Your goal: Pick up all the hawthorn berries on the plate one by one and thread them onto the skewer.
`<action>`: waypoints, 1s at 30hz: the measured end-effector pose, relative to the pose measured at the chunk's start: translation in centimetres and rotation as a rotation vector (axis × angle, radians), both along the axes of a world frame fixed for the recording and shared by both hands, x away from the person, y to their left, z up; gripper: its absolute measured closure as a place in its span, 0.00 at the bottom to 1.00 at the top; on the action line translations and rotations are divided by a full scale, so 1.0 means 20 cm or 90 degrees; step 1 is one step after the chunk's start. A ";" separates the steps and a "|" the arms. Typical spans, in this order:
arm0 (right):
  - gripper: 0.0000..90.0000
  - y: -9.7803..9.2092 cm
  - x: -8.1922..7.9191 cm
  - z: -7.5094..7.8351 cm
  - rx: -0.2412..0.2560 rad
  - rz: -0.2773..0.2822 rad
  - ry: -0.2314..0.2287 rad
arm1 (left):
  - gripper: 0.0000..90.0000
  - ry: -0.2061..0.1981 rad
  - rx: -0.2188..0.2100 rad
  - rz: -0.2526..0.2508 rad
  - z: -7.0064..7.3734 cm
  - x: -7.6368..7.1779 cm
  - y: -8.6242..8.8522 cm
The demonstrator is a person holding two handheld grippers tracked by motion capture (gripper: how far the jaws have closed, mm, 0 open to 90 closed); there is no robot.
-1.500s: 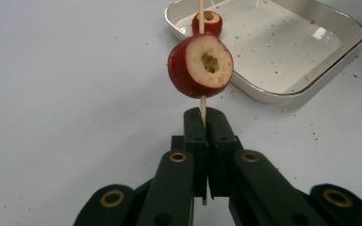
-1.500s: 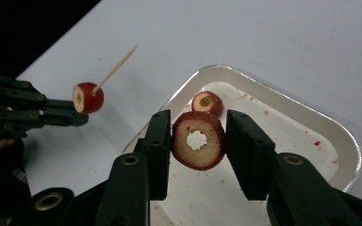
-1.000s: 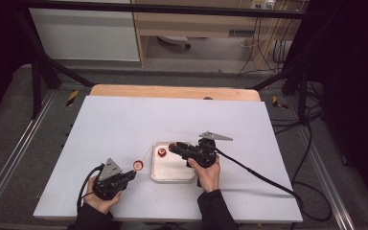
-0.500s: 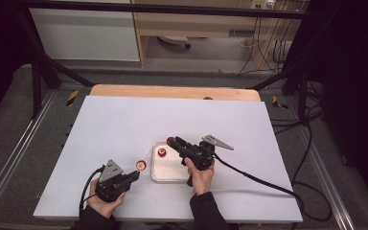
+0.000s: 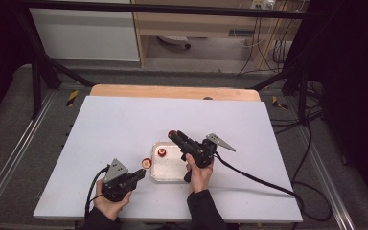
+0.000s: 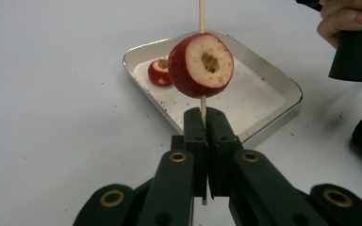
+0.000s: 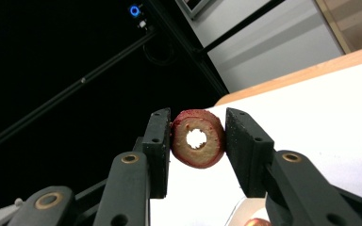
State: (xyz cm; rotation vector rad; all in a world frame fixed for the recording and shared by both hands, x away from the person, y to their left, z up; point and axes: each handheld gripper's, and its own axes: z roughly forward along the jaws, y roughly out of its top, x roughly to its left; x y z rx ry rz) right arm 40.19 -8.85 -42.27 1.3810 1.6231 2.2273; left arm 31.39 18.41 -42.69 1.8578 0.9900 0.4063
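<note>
No writing, label, brand or number is readable anywhere: not on the desk, the tray or either tool.

A cored red fruit (image 6: pixel 201 65) sits threaded on a thin upright skewer (image 6: pixel 201 14); another cored red ring (image 7: pixel 198 138) stands on edge, lifted

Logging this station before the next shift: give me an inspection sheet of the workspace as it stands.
Surface: white table, red crumbs near the tray.
Job's things: metal tray holding one fruit piece; skewer carrying a cored red fruit; cored fruit ring.
Clutter: nothing seen.
Grippers: left gripper shut on the skewer; right gripper shut on the fruit ring, raised above the tray.
Cables: black cable trails across the table to the right edge.
Surroundings: dark frame bars, wooden shelving behind.
</note>
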 end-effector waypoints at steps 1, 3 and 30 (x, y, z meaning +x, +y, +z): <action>0.69 0.00 0.00 0.00 0.003 -0.001 0.000 | 0.98 -0.001 -0.001 -0.001 0.00 0.00 -0.01; 0.69 -0.01 0.01 0.01 0.009 -0.006 -0.001 | 0.98 -0.004 -0.004 -0.002 0.01 0.01 -0.02; 0.70 -0.02 0.03 0.03 0.058 -0.011 -0.012 | 0.98 -0.002 -0.020 -0.019 0.03 0.04 -0.14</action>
